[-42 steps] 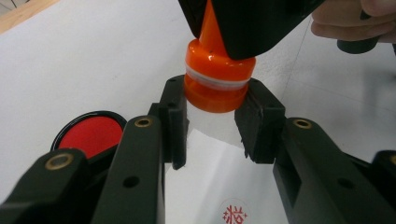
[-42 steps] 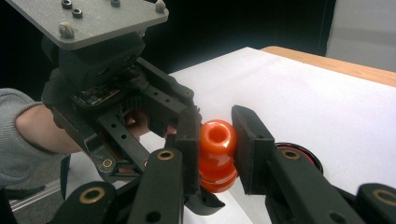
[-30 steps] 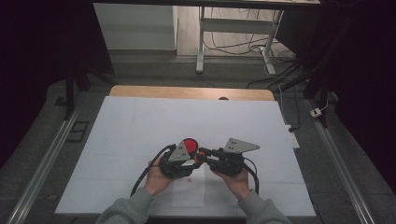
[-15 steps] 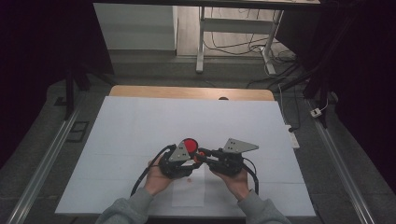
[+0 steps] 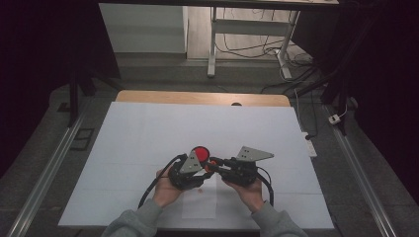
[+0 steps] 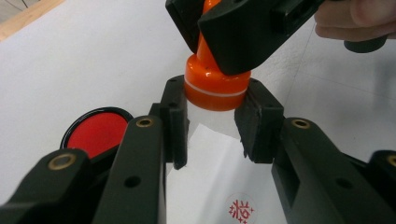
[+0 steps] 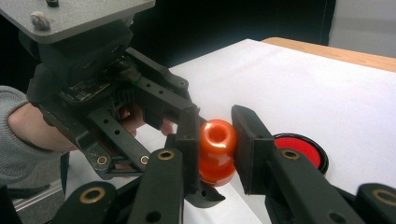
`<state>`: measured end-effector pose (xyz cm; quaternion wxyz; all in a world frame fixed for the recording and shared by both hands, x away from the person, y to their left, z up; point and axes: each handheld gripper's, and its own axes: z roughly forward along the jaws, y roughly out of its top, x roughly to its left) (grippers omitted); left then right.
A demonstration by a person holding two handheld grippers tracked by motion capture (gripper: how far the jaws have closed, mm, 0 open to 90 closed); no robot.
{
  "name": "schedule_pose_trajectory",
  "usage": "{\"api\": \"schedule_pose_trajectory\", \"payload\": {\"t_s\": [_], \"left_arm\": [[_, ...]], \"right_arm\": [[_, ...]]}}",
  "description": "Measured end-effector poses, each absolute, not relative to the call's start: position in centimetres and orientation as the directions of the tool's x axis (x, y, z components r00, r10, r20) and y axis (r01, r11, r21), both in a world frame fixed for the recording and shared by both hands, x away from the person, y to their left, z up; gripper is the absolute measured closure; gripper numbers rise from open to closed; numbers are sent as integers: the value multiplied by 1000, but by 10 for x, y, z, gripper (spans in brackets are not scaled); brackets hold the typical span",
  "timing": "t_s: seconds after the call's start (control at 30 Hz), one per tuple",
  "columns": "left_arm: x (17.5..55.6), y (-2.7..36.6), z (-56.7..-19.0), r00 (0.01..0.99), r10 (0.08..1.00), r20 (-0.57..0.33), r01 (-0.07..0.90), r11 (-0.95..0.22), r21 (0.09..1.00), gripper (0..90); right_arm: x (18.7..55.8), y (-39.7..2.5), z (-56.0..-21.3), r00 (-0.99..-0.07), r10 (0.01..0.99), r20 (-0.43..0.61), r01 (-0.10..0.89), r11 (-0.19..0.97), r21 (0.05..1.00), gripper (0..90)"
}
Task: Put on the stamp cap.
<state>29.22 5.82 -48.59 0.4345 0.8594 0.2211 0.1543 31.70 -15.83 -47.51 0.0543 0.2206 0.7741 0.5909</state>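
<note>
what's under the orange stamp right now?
Under the orange stamp, held in the air by both grippers, lies a white paper sheet bearing one red imprint nearer the camera. The stamp's underside and the paper directly beneath it are hidden. The red ink pad sits beside it.

An orange stamp (image 6: pixel 215 86) with a white band, red ink pad (image 6: pixel 97 132), black tongs (image 6: pixel 212 123), white paper (image 6: pixel 210 186).

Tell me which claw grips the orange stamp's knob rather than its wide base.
The right claw pinches the stamp's rounded knob; the left claw brackets the wide base lower down.
</note>
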Motion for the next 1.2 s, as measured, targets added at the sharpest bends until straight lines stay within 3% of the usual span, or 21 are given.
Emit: {"api": "schedule_pose_trajectory", "payload": {"t_s": [1.2], "left_arm": [[291, 57, -494, 843, 532, 79, 249, -517, 819, 647]], "right_arm": [[314, -156, -483, -894, 421, 152, 259, 209, 943, 725]]}}
